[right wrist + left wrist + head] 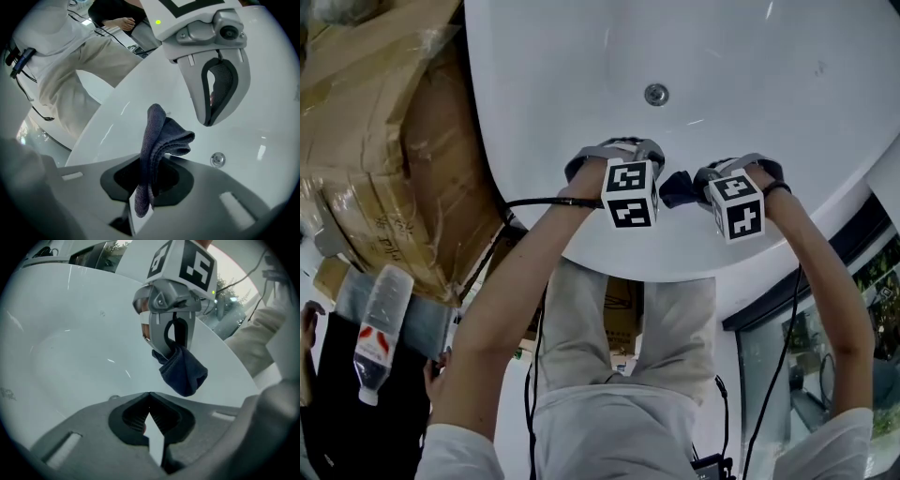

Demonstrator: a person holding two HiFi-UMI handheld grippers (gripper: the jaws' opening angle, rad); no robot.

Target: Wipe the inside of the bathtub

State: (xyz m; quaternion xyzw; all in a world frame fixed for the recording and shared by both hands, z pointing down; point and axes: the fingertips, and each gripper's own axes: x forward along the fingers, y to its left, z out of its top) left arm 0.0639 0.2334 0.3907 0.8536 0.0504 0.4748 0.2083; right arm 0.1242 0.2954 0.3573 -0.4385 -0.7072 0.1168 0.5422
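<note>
Over the bathtub [750,84], the right hand-held gripper [150,164] grasps a dark cloth [161,136]; the left hand-held gripper [149,394] beside it is clenched empty

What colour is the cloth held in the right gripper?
The cloth is dark blue-grey, shown best in the right gripper view.

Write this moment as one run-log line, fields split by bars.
right gripper: shut on dark cloth | left gripper: shut, empty | place: both over bathtub interior, metal fitting nearby | cloth-to-tub contact: cannot tell
</note>
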